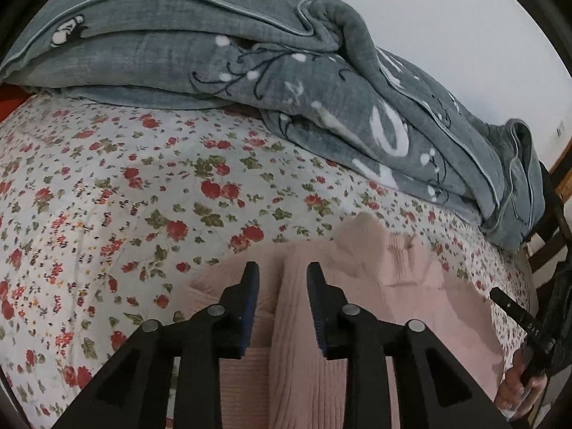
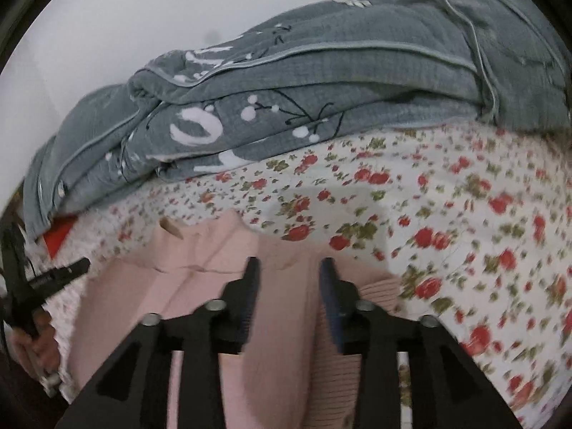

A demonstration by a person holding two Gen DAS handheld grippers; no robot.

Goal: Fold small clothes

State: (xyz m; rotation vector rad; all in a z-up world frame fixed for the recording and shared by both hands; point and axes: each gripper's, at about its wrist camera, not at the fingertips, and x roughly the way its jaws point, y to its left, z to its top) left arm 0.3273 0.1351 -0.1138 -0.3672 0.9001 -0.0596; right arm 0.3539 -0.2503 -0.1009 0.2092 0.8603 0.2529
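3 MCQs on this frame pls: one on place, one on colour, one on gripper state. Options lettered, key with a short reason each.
1. Where does the grey-blue quilt lie relative to the pink sweater?
A. Under the sweater
B. Beyond it, heaped along the far side of the bed
C. Hanging off the near edge

2. What colour are most flowers on the bedsheet?
A. Blue
B. Yellow
C. Red

3. How do the left gripper and right gripper stand?
A. Both open, with sweater fabric showing in the gap
B. Both shut tight on the sweater
C. Left open, right shut on the quilt

Key: 1 B, the quilt is piled by the wall past the sweater. 2 C, red blooms with green leaves on white. 3 A, each wrist view shows the fingers apart over the pink knit.
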